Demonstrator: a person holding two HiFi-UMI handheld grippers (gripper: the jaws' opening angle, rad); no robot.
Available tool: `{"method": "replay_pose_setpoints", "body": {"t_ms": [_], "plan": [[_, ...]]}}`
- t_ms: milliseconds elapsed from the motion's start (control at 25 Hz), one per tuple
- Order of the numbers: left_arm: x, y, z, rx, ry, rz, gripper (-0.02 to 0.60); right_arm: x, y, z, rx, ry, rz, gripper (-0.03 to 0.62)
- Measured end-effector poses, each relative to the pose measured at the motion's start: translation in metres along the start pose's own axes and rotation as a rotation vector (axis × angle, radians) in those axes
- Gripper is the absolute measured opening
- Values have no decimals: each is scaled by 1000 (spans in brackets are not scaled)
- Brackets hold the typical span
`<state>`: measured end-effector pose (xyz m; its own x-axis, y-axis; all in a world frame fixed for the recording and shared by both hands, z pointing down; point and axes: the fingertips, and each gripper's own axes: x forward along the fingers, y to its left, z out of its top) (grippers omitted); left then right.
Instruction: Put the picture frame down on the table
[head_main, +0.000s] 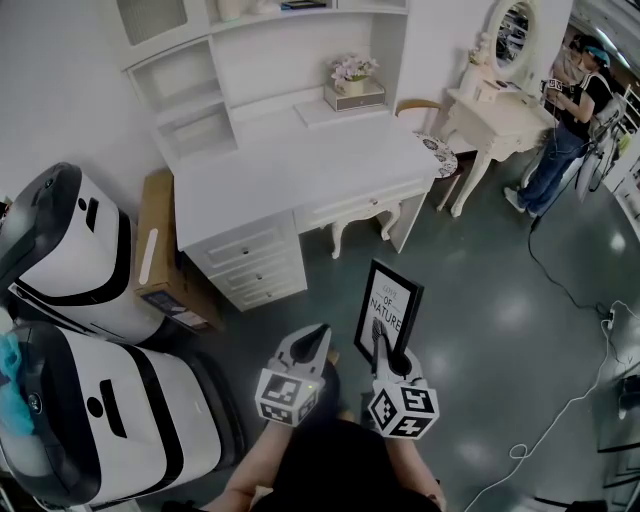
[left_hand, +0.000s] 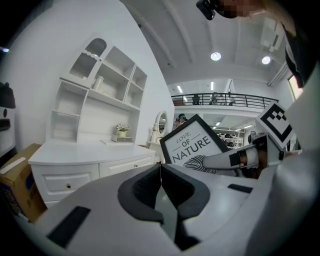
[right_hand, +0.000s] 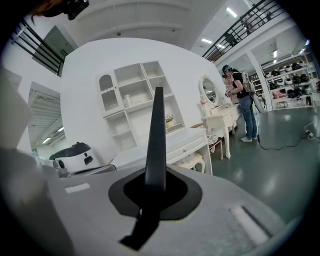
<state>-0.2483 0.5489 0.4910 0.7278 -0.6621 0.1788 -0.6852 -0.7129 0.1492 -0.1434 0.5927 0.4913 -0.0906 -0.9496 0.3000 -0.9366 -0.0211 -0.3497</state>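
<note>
A black picture frame (head_main: 388, 308) with a white print reading "LOVE OF NATURE" hangs upright over the dark floor, well short of the white desk (head_main: 290, 160). My right gripper (head_main: 378, 338) is shut on its lower edge; in the right gripper view the frame (right_hand: 156, 140) appears edge-on, rising from between the jaws. My left gripper (head_main: 318, 342) sits just left of the frame, shut and holding nothing. The left gripper view shows the frame (left_hand: 192, 145) to the right of my closed left gripper (left_hand: 160, 172), with the right gripper's finger (left_hand: 225, 160) pressed against its face.
A small flower box (head_main: 353, 88) stands at the back of the desk. Two white and black machines (head_main: 75, 250) and a cardboard box (head_main: 165, 250) stand at the left. A chair (head_main: 430, 140), a dressing table with mirror (head_main: 500, 110) and a standing person (head_main: 570, 110) are at the right.
</note>
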Motion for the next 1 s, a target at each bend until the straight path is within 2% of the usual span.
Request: {"method": "replay_pose_setpoints", "body": {"t_ms": [1000], "plan": [[105,87,40,21,25,-16,12,130,-11,41,-14,32,-10,14]]}}
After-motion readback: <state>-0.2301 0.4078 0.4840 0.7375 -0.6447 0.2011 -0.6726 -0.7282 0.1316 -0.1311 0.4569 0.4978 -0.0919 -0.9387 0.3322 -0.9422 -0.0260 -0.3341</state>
